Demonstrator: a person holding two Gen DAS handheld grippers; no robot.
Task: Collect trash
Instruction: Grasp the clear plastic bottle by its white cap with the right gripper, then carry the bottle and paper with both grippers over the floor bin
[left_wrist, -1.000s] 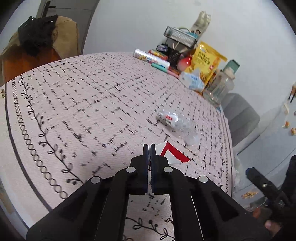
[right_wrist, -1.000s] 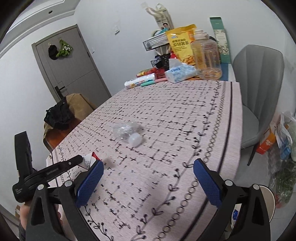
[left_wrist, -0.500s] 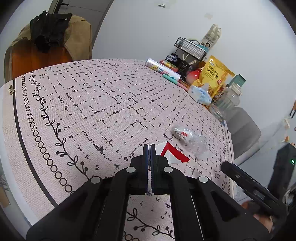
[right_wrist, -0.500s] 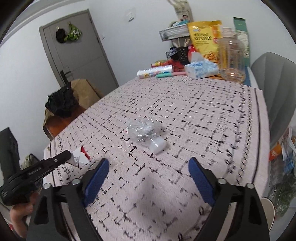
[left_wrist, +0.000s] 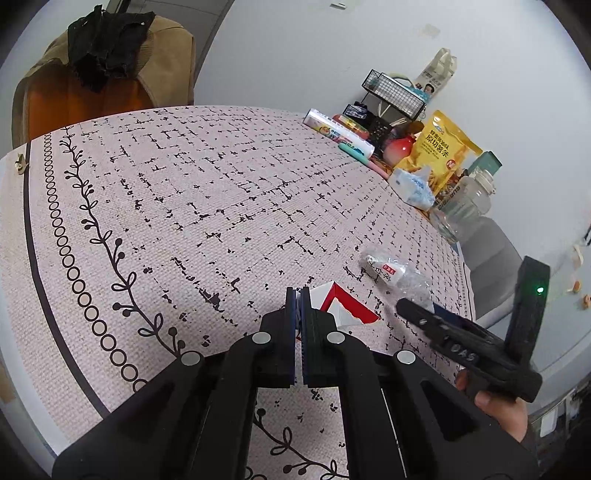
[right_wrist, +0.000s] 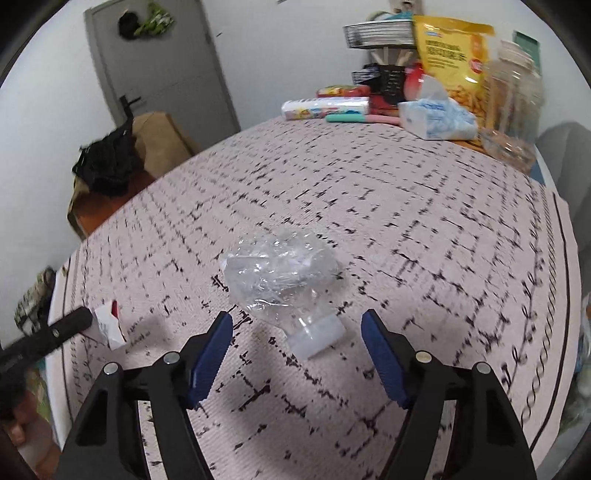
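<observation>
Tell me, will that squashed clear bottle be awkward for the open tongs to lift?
The bottle looks crumpled and empty, so it is probably very light and may give further when squeezed. Its clear plastic could be slippery. Lying flattened on the tablecloth, it seems unlikely to roll; the white cap looks the firmest part.

Left gripper (left_wrist: 298, 295): matte black body, round silver fasteners, narrow blue pad faces. Right gripper (right_wrist: 297, 332): black linkage arms, silver fasteners, ribbed blue pads (right_wrist: 210, 360). In the left view at 4 o'clock, bare-skinned hand (left_wrist: 498, 410); green indicator light on an upright black module.
</observation>
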